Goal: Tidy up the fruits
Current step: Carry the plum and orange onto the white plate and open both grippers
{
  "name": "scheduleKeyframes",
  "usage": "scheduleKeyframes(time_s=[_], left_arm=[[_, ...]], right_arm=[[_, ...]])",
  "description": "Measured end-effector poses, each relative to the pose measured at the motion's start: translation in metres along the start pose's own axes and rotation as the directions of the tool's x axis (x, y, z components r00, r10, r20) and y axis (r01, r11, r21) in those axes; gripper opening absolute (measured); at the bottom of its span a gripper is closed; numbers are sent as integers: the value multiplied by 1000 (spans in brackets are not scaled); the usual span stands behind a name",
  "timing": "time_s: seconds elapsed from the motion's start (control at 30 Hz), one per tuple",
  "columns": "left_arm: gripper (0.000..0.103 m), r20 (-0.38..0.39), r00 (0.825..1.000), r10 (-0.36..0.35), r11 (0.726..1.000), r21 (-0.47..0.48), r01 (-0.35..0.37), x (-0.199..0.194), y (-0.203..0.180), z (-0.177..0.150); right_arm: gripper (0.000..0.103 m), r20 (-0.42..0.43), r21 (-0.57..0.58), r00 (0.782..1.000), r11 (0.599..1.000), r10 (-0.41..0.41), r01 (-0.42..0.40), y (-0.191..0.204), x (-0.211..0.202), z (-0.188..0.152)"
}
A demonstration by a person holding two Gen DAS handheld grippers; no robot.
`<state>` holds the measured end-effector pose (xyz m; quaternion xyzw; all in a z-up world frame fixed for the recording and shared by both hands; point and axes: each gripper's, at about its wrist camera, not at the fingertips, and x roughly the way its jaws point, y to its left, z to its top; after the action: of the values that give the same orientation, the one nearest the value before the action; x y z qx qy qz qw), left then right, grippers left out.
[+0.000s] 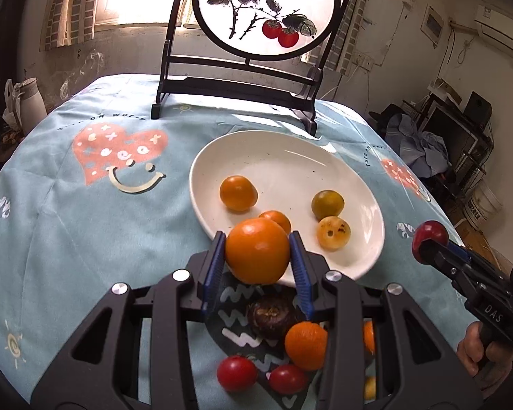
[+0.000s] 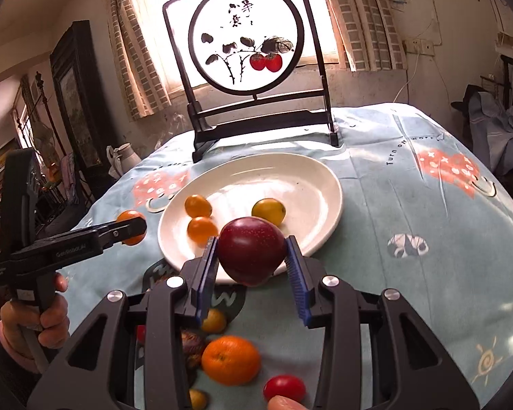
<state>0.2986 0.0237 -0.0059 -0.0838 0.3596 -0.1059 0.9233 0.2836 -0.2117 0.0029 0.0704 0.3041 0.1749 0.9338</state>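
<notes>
My left gripper (image 1: 258, 254) is shut on an orange fruit (image 1: 257, 251) and holds it above the near rim of the white plate (image 1: 284, 157). The plate holds several small orange and yellow fruits (image 1: 238, 193). My right gripper (image 2: 251, 256) is shut on a dark red plum (image 2: 251, 251) above the plate's (image 2: 273, 174) near edge; it shows at the right in the left wrist view (image 1: 430, 239). The left gripper shows at the left in the right wrist view (image 2: 131, 228). Loose fruits lie on the cloth: a mandarin (image 1: 306, 345), a brown fruit (image 1: 270, 314), red tomatoes (image 1: 236, 374).
A framed round painting on a black stand (image 1: 237, 85) stands behind the plate. The table has a light blue patterned cloth (image 1: 85, 222). A white jug (image 1: 29, 102) stands beyond the table's left edge. Room clutter lies at the right.
</notes>
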Motion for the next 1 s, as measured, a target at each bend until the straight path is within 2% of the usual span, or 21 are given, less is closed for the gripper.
scheduleKeyframes(time_s=[0.1,0.2,0.57,0.6,0.63,0.67,0.8,0.93,1.0], left_arm=[[38,-23,999,48,999,2,-48,25,-1,10],[38,-51,997,60,998,-15,-61,44,4,16],[38,-79,992,100,995,16,-99,72,6,22],[40,-82,991,101,995,8,-101,72,8,22],[45,-82,992,98,995,-4,-98,71,9,22],[51,-71,993,90,996,-8,-91,69,10,22],[69,-22,995,102,995,11,-102,51,3,23],[77,19,996,88,996,27,-88,27,-4,21],[86,33,995,89,995,31,-90,16,-7,17]], right_arm=[[39,-40,19,999,999,-26,27,-12,32,9],[39,-74,19,996,999,-40,41,-19,53,11],[41,-148,-3,988,999,-42,42,-25,85,10],[44,-150,0,988,999,-36,36,-25,85,10],[50,-141,1,989,999,-32,32,-24,82,11],[51,-128,-2,991,999,-33,33,-23,78,12],[51,-93,-6,995,999,-32,32,-21,64,16],[51,-72,-2,997,999,-35,35,-20,49,14],[51,-60,1,998,999,-36,36,-20,41,11]])
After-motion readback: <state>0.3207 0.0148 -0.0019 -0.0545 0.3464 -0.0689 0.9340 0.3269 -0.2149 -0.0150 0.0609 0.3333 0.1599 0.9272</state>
